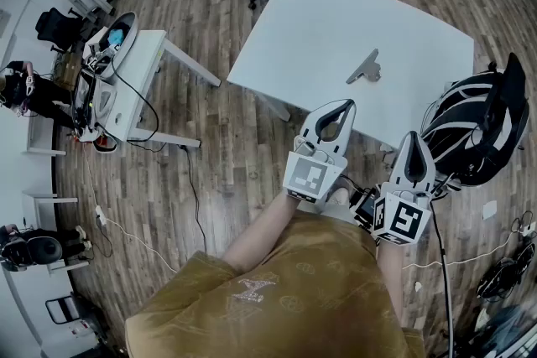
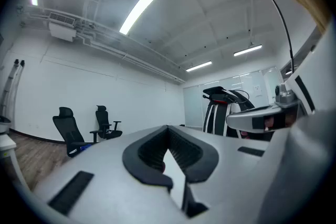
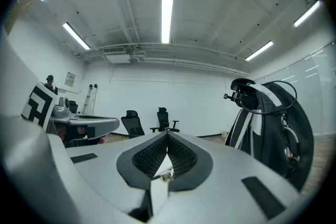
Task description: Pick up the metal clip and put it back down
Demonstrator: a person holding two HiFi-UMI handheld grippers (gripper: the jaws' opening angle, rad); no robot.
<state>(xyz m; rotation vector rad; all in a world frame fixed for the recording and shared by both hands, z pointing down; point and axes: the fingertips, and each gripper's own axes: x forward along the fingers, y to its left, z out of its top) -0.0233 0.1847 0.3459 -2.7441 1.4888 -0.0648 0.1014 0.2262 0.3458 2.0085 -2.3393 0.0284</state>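
Mustard patterned shirt point(image 1: 277, 298), white left gripper point(image 1: 339, 106), right gripper point(image 1: 415, 138), black-and-white marker cubes point(image 1: 312, 176).

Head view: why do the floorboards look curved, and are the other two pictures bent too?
Head view: a wide-angle lens bows the floorboards; the white table nearly washed out around the metal clip. Left gripper view: bent too, black corners, a ceiling light strip glaring, the close left tongs soft. Right gripper view: the same bend and black corners.
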